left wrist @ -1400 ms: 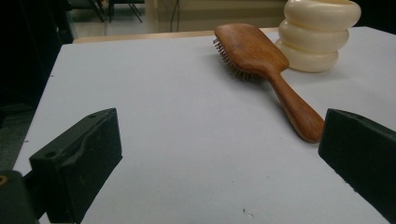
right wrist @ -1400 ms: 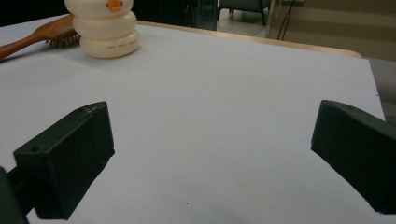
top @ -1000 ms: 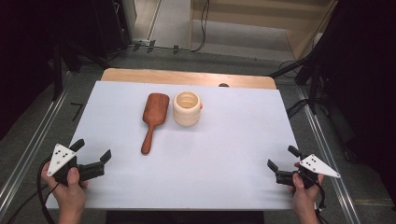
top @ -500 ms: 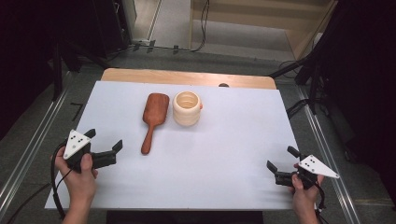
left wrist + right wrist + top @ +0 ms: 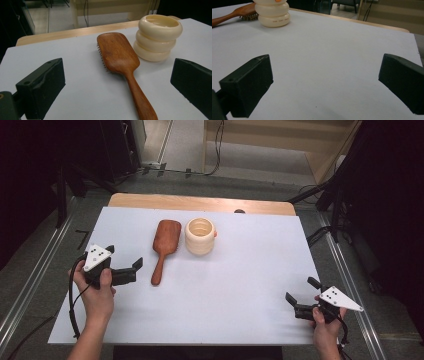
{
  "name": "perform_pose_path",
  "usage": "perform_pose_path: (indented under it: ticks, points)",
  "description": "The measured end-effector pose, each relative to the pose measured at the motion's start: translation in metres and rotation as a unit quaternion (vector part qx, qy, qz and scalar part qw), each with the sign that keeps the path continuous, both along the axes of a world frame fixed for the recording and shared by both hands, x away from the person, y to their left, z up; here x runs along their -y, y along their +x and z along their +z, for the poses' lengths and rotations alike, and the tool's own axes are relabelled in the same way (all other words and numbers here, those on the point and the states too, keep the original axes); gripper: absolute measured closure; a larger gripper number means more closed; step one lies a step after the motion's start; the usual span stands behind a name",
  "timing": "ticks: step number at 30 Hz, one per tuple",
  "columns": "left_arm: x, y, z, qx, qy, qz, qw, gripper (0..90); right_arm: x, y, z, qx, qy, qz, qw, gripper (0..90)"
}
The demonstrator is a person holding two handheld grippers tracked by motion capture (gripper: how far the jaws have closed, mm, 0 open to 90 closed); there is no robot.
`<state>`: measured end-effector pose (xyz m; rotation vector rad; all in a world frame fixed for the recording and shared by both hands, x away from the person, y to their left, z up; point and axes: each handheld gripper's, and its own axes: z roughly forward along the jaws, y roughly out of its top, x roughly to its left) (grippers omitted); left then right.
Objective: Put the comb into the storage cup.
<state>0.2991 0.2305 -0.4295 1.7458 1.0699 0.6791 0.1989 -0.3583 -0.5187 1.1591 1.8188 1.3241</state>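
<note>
The wooden hairbrush (image 5: 164, 247) lies bristles down on the white surface (image 5: 240, 285), a little left of the middle, its paddle head toward the far edge and its slim handle running back toward the person; lying that way, the handle offers itself as the natural place to take hold. Just to the right of its head, close but seemingly not touching, stands a cream ribbed cup (image 5: 200, 236), upright with its mouth open, handy if the brush is meant to go into it, though that is only my reading. The left gripper (image 5: 131, 271) sits just beside the end of the handle, on its left, jaws spread wide with nothing between them; in the left gripper view the hairbrush (image 5: 122, 65) runs up between the two black jaws with the cup (image 5: 157, 37) behind it, so I would say the hand is lining up for a grasp on the handle and has not yet made contact. The right gripper (image 5: 298, 301) rests well apart at the near right corner, jaws likewise parted and empty, pointed across bare white sheet toward the distant cup (image 5: 272, 12); it looks parked, kept out of the way while the left hand works.
</note>
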Motion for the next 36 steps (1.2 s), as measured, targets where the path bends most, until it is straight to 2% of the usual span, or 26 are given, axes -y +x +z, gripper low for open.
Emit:
perform_pose_path:
  ticks: [16,22,26,28,36]
  points:
    - [0.017,0.022,0.008,-0.009,0.006,-0.001,0.9999,0.0,0.000,0.000,-0.001,0.000,-0.002,0.007,1.0000,0.0]
    - [0.027,0.032,0.010,-0.014,0.017,-0.009,0.9997,0.0,-0.001,0.001,-0.001,0.001,-0.003,0.007,1.0000,0.0]
    - [0.032,0.040,0.011,-0.021,0.016,-0.009,0.9996,0.0,-0.001,0.001,-0.001,0.001,-0.004,0.008,1.0000,0.0]
    - [0.033,0.046,0.011,-0.032,0.004,-0.012,0.9994,0.0,-0.001,0.001,-0.001,0.001,-0.005,0.008,1.0000,0.0]
    - [0.039,0.057,0.011,-0.050,0.015,-0.015,0.9985,0.0,-0.001,0.002,-0.002,0.000,-0.005,0.008,1.0000,0.0]
